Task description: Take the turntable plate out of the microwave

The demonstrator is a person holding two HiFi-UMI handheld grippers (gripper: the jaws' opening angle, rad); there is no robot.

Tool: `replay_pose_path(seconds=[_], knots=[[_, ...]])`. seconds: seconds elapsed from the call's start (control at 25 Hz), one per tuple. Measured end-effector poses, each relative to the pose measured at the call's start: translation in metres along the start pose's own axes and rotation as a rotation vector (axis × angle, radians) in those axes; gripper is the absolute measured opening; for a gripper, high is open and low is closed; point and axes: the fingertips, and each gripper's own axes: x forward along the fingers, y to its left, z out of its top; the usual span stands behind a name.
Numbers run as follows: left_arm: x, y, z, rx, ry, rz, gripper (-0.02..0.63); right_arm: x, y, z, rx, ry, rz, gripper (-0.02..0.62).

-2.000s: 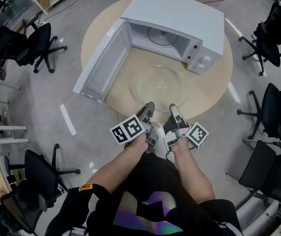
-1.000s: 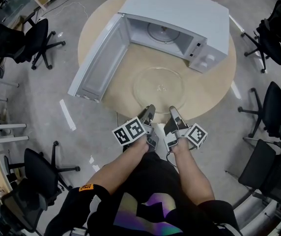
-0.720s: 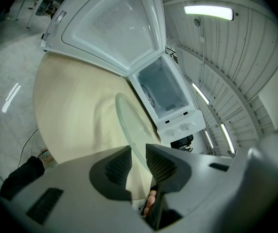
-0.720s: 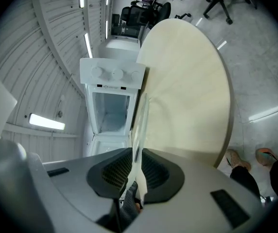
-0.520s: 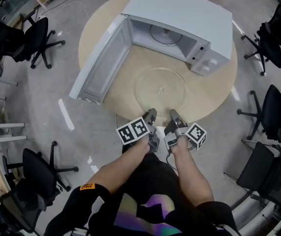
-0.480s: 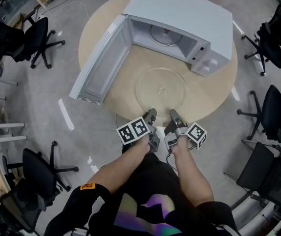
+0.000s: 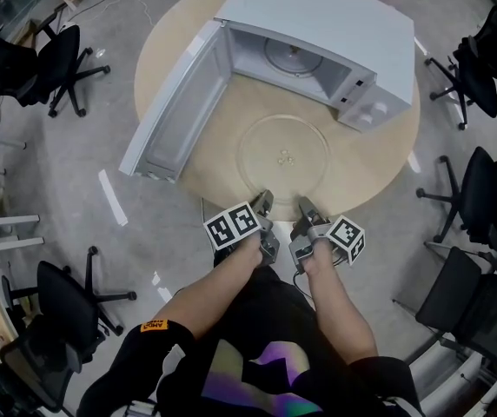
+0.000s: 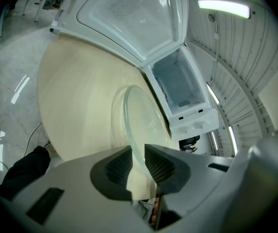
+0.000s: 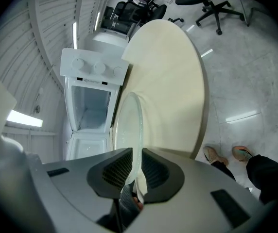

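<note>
The clear glass turntable plate (image 7: pixel 283 156) is out in front of the open white microwave (image 7: pixel 318 33), over the round wooden table (image 7: pixel 379 155). My left gripper (image 7: pixel 263 200) and right gripper (image 7: pixel 303 205) are side by side at the plate's near rim. In the left gripper view the plate's edge (image 8: pixel 139 120) runs between the jaws of the left gripper (image 8: pixel 138 161), which are shut on it. The right gripper view shows the plate (image 9: pixel 129 125) pinched the same way by the right gripper (image 9: pixel 136 166). I cannot tell whether the plate rests on the table.
The microwave door (image 7: pixel 175 102) hangs open to the left, past the table's edge. A roller ring (image 7: pixel 292 59) lies inside the cavity. Black office chairs (image 7: pixel 479 68) stand on the grey floor around the table. The person's feet (image 9: pixel 226 154) are under the near edge.
Both grippers keep their hold on the plate's near rim. The plate and grippers have hardly moved in front of the microwave; only the head view has shifted a little.
</note>
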Motion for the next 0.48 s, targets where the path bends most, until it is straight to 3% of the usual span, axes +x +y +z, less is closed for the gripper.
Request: replay_pose_path(seconds=[0.32,0.48], knots=[[0.005,0.003,-0.011,0.113,0.193,-0.028,0.123,0.001,-0.009,0.004,-0.023,-0.038,-0.070,0.046],[0.003,0.004,-0.014,0.133,0.249,-0.033,0.124,0.001,-0.012,0.003,-0.037,-0.026,-0.109,0.048]])
